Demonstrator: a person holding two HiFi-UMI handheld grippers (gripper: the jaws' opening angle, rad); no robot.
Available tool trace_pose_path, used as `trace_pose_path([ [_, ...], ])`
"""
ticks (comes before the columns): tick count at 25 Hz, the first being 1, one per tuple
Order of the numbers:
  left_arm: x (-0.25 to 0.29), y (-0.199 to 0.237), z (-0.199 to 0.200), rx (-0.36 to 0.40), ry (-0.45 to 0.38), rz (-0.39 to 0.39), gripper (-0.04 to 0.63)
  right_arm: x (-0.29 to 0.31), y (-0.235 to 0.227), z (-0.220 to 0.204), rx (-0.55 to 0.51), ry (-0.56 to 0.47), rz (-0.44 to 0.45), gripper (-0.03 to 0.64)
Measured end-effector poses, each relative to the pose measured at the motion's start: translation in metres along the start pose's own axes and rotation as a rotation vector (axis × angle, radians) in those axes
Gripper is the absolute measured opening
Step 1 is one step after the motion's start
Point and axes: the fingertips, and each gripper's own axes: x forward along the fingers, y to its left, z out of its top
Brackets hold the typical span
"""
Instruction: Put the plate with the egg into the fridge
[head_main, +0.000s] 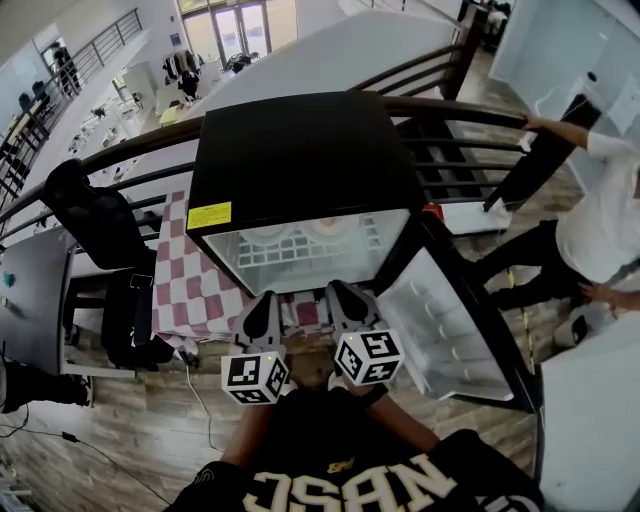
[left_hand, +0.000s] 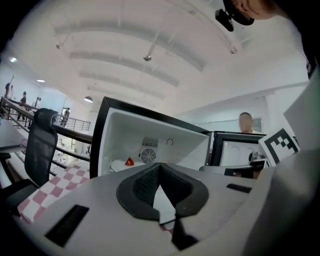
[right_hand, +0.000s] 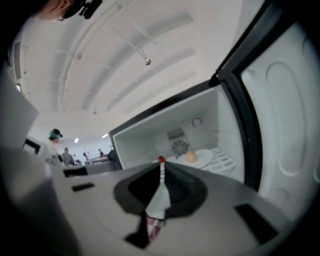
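Checker-clothed desk carries open mini fridge; plate with egg sits on its shelf, left hand-held gripper and right hand-held gripper both clenched empty outside; placing looks done.

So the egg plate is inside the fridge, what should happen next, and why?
Probably push the door shut with the right gripper. The plate with the egg already sits inside the fridge, the door stands wide open, and both it and the left gripper have their jaws shut on nothing.
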Motion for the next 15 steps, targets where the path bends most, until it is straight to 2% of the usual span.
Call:
trace_pose_path([
  [4,-0.003,0.011,0.032,0.191,-0.067,0.035,0.021,-0.002,0.004,0.026,-0.140,-0.092,-0.061,0.037],
  [5,-0.003,0.013,0.038,0.201,-0.082,0.032,0.021,-0.004,0.003,0.035,-0.181,-0.118,-0.083,0.037],
  [8,-0.002,0.026,0.049,0.144,-0.108,0.028,0.021,-0.007,-0.003,0.048,-0.263,-0.141,-0.156,0.037],
  [15,0.010,0.030,0.056,0.176,-0.099,-0.007,0.023,-0.010,-0.021,0.062,-0.251,-0.168,-0.243,0.038],
])
